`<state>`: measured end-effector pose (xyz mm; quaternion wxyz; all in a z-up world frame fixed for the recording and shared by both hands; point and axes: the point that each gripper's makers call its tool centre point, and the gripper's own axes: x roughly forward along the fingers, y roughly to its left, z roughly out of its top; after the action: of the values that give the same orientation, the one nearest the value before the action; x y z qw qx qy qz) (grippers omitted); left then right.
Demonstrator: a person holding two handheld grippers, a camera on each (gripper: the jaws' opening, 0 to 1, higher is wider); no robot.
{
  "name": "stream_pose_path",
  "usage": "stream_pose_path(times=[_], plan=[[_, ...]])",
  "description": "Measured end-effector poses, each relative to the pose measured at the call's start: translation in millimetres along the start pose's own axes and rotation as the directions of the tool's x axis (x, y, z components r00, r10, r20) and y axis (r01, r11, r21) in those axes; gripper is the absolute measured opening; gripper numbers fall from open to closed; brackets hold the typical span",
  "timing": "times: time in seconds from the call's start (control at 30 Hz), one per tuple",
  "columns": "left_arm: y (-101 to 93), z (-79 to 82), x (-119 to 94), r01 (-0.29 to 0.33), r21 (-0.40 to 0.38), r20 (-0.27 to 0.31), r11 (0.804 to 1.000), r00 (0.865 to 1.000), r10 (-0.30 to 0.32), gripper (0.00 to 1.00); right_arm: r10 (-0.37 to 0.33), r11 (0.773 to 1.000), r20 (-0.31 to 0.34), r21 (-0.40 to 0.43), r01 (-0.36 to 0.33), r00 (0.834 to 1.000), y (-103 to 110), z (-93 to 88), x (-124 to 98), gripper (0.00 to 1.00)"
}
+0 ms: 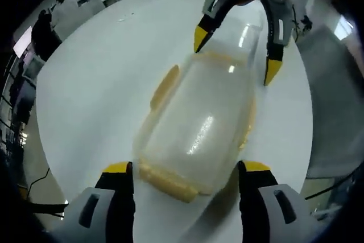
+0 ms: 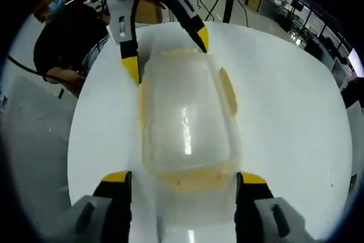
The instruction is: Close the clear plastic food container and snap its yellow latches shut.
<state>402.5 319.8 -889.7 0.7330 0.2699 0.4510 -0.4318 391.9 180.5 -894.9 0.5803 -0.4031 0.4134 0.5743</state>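
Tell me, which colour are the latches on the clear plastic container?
Pale yellow latches on the clear plastic food container; left gripper view shows them best.

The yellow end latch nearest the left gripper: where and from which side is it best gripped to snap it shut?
Probably the latch's outer edge, approached from the container's short end. It lies between the open left gripper tips, sticking outward, so pressing it toward the wall should seat it.
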Motion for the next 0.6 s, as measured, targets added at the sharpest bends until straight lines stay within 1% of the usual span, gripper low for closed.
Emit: stream_pose_path(times=[0.03, 0.07, 0.27, 0.37, 0.5, 0.6], plan=[[0.0, -0.4, 0.3, 0.004, -0.006, 0.0, 1.0, 1.0, -0.004, 0.74, -0.002, 1.0, -0.015, -0.03, 0.002, 1.0, 1.3, -1.9, 0.7, 0.75], [0.2, 0.1, -0.1, 0.001, -0.001, 0.003, 1.0, 1.0, -0.001, 0.74, 0.005, 1.0, 0.0, 0.008, -0.005, 1.0, 4.0, -0.1, 1.1, 0.77], [-1.8, 1.6, 0.3, 0.017, 0.02, 0.011, 1.0, 1.0, -0.017, 0.74, 0.004, 1.0, 0.002, 0.004, -0.004, 1.0, 2.9, -0.2, 0.8, 0.77], [-6.9, 3.4, 0.9, 0.042, 0.06, 0.02, 0.997, 0.999, -0.043, 0.71, 0.011, 1.0, 0.003, -0.017, -0.011, 1.0, 2.0, -2.0, 0.0, 0.76], [-9.4, 6.1, 1.1, 0.051, 0.078, 0.033, 0.996, 0.998, -0.054, 0.67, 0.022, 0.999, 0.007, -0.048, -0.022, 1.0, -1.8, -4.7, -2.5, 0.71], [-10.3, 8.3, 2.0, 0.054, 0.081, 0.039, 0.995, 0.998, -0.057, 0.65, 0.023, 0.998, 0.029, -0.05, -0.021, 0.999, -8.8, -4.6, -4.4, 0.63]])
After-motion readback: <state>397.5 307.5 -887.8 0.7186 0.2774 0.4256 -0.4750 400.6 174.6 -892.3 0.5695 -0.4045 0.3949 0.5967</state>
